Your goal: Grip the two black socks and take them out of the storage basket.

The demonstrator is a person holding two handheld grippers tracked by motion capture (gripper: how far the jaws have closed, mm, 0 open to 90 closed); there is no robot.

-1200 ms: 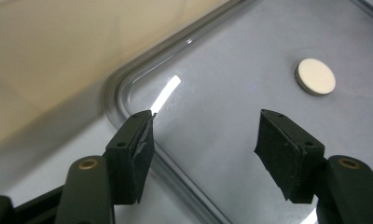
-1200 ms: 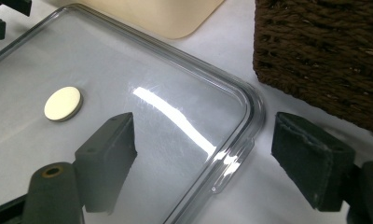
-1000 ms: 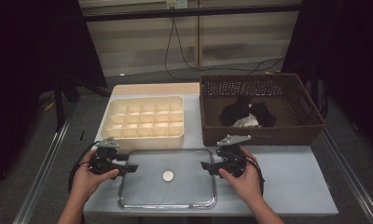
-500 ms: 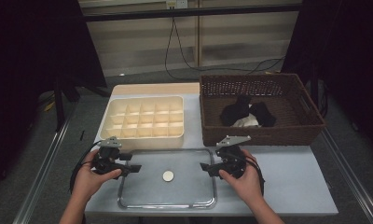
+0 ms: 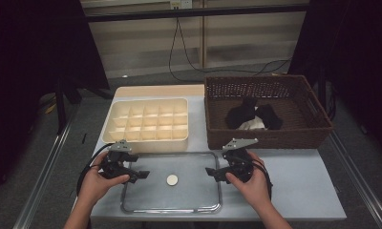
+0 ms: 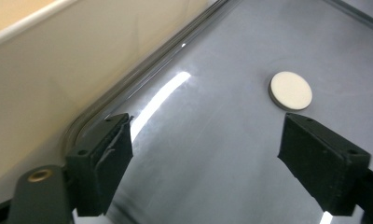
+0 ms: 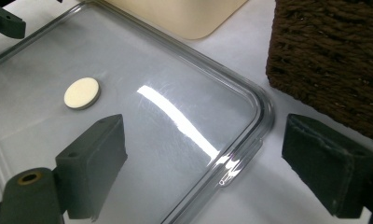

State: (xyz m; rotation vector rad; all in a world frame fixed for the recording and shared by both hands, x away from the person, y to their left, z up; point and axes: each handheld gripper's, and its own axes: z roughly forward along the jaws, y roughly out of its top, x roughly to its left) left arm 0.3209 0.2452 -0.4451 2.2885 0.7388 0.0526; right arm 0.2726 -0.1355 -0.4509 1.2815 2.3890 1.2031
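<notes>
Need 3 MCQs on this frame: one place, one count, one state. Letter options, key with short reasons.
1. Where does the white disc lie?
A. in the clear tray
B. in the wicker basket
C. in a cell of the divided box

2. How many white discs are on the table?
A. three
B. one
C. five

3. How do the jaws of the left gripper stand?
A. clamped on the disc
B. clamped on the tray's rim
C. apart with nothing between them

Key:
1 A: the high view shows the disc on the tray's floor, between the left gripper and the right gripper.
2 B: a single disc appears in the high view and both gripper views.
3 C: the left gripper view shows both pads apart over bare tray, the disc beyond them.
</notes>
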